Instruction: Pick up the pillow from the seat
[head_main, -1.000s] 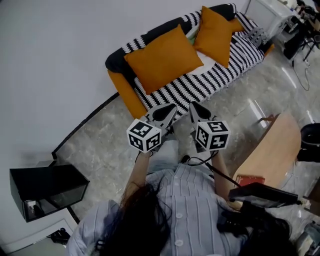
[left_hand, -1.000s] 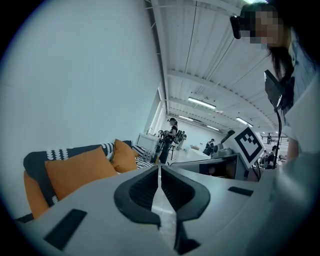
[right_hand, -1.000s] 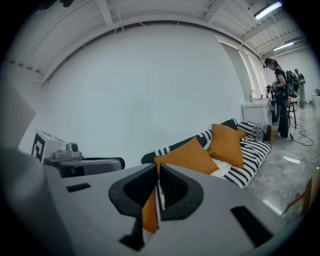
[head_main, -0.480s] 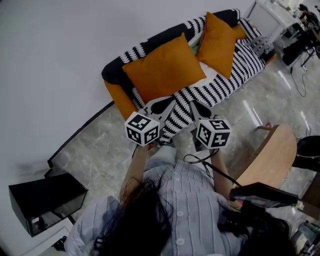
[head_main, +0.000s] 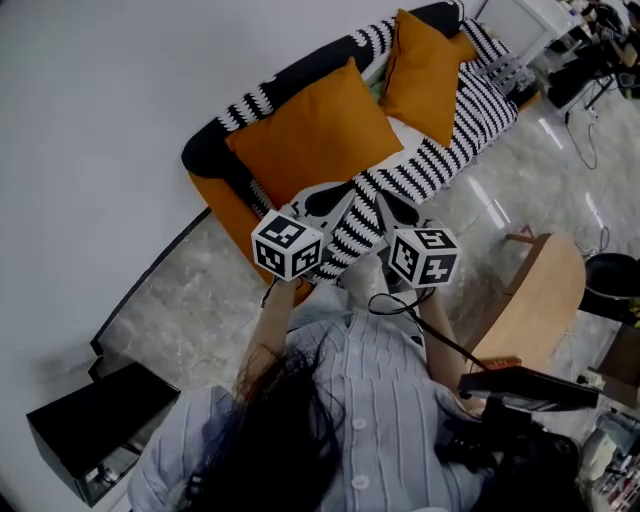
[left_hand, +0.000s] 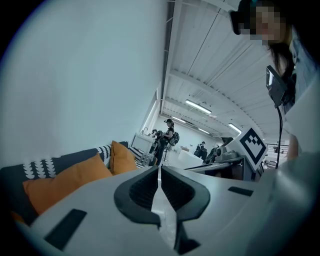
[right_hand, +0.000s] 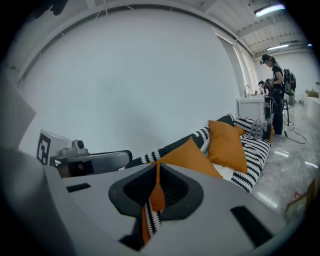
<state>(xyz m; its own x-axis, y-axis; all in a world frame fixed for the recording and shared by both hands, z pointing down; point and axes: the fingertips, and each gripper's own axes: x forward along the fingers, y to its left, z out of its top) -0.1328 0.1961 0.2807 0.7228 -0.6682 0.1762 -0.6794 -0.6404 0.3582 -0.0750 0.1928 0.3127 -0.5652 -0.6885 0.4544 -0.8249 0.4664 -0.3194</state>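
Observation:
Two orange pillows lean against the back of a sofa (head_main: 455, 135) covered in black and white stripes. The larger, nearer pillow (head_main: 315, 135) (left_hand: 65, 182) (right_hand: 190, 155) rests at the sofa's left end, and the second pillow (head_main: 425, 70) (left_hand: 121, 157) (right_hand: 227, 145) is farther along. My left gripper (head_main: 345, 192) (left_hand: 159, 172) and right gripper (head_main: 380, 198) (right_hand: 157, 172) hover side by side over the seat's front edge, just short of the nearer pillow. Both are shut and hold nothing.
A white wall runs behind the sofa. A light wooden chair (head_main: 535, 310) stands to my right, and a black box (head_main: 95, 435) sits on the floor to my left. People (right_hand: 276, 92) stand by a white counter (right_hand: 250, 107) beyond the sofa's far end.
The view has closed in on the sofa. Both grippers now hang over the seat's front edge instead of the floor before it. Their jaws have stayed shut.

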